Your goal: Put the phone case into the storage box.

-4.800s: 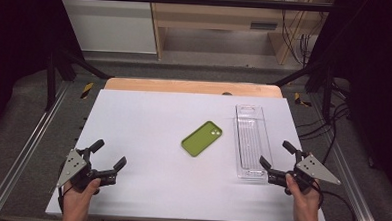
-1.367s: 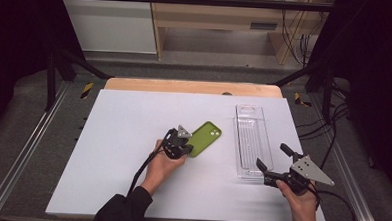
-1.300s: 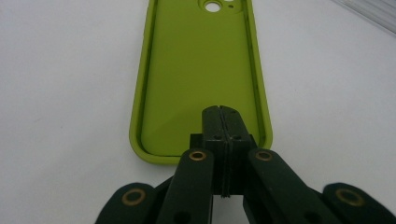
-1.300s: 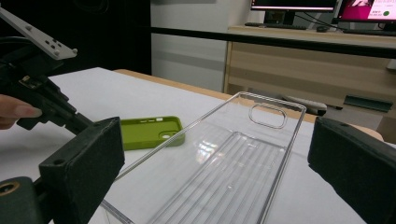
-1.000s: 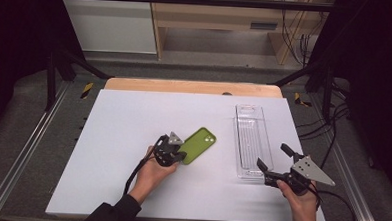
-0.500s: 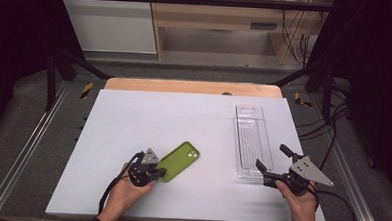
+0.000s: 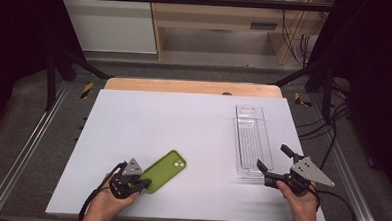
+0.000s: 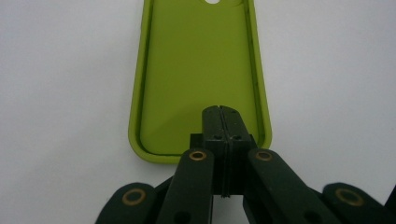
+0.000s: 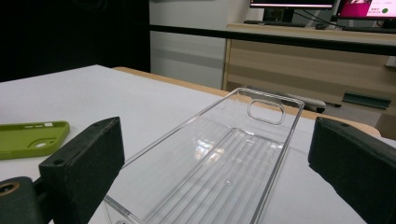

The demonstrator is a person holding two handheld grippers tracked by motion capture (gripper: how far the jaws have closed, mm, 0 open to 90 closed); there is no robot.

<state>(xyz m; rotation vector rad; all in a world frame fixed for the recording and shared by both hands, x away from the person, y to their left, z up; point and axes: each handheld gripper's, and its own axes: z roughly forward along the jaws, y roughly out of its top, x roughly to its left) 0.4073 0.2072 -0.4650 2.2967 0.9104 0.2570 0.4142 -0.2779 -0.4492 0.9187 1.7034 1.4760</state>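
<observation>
A white table (image 7: 193, 125) under dim surroundings carries the work. The left gripper (image 8: 223, 122) has its jaws clenched on the bottom rim of the green phone case (image 8: 201, 70), which lies open side up, its long axis running straight ahead of the jaws, camera cut-out at the far end. It looks light, flexible and thin-walled, so pinching an edge suits it best. The right gripper (image 9: 205, 172) stands released, jaws wide, flanking the near end of the clear tray (image 9: 233, 154).
</observation>
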